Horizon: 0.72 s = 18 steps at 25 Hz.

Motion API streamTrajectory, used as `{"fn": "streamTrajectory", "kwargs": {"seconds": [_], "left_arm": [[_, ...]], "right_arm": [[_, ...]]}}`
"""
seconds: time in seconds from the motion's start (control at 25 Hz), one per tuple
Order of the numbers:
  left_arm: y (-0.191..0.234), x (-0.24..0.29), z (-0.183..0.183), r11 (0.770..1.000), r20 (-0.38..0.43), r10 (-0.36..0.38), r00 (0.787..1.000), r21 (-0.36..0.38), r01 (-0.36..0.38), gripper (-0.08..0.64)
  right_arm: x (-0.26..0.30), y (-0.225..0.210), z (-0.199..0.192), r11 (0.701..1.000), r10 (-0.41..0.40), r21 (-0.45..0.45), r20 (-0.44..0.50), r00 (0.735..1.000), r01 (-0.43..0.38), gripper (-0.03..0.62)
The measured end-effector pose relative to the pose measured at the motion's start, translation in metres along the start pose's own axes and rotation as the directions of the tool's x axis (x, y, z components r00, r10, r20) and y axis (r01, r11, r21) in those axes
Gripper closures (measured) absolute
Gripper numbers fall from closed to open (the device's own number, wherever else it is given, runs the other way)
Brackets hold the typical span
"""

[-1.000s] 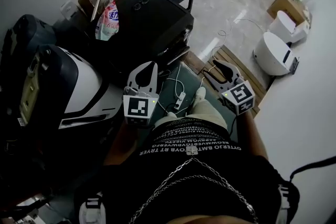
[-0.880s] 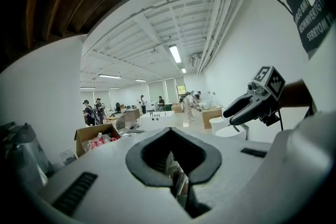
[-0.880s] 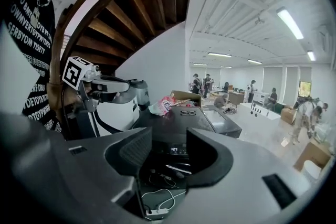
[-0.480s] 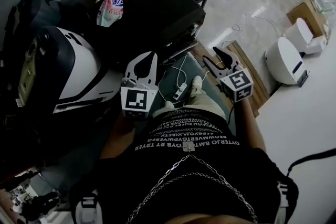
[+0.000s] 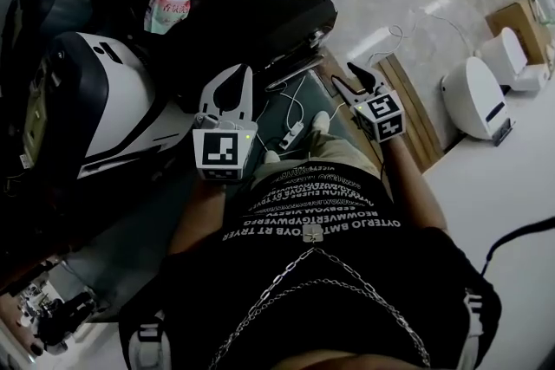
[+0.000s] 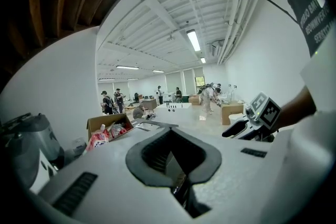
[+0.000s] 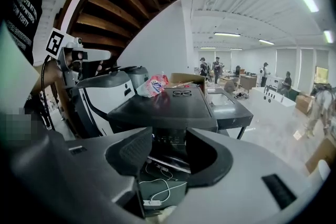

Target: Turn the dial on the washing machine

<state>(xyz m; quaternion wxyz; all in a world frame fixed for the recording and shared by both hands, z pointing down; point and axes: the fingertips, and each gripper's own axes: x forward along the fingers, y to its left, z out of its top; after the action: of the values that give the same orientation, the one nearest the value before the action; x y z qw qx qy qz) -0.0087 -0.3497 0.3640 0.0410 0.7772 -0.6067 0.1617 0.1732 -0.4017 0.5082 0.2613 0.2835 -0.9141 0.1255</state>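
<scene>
Pale workshop floor runs back to benches where people stand, far off in both gripper views. Ahead of the person stands the black box I take for the washing machine. Its front panel shows between the jaws in the right gripper view, but I cannot pick out the dial on that dark face. Well short of the machine, the right gripper is spread and empty. The left gripper is clenched tip to tip on nothing, near a white rounded appliance. A detergent pouch leans at the machine's left side. A power strip and its cord lie by the person's shoe.

Likely trouble: on so dark a panel the open jaws could land on the wrong control or slip off the dial. The cord could also snag a foot.
</scene>
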Motion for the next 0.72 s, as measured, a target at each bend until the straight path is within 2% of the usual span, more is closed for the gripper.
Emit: {"fn": "streamTrajectory", "kwargs": {"seconds": [0.2,0.52,0.72], "left_arm": [[-0.006,0.019,-0.007,1.000,-0.019,0.025,1.000,-0.011,-0.025,0.555],[-0.002,0.023,-0.029,0.996,-0.079,0.083,0.993,-0.024,-0.085,0.555],[0.005,0.011,-0.058,0.992,-0.180,0.114,0.977,-0.028,-0.120,0.555]], "right_arm": [[0.042,-0.019,-0.015,0.999,0.030,-0.012,-0.036,0.999,-0.030,0.394],[0.121,-0.052,-0.044,1.000,0.015,-0.003,-0.068,0.998,-0.015,0.377],[0.168,-0.067,-0.060,1.000,-0.012,-0.028,-0.096,0.995,0.010,0.324]]}}
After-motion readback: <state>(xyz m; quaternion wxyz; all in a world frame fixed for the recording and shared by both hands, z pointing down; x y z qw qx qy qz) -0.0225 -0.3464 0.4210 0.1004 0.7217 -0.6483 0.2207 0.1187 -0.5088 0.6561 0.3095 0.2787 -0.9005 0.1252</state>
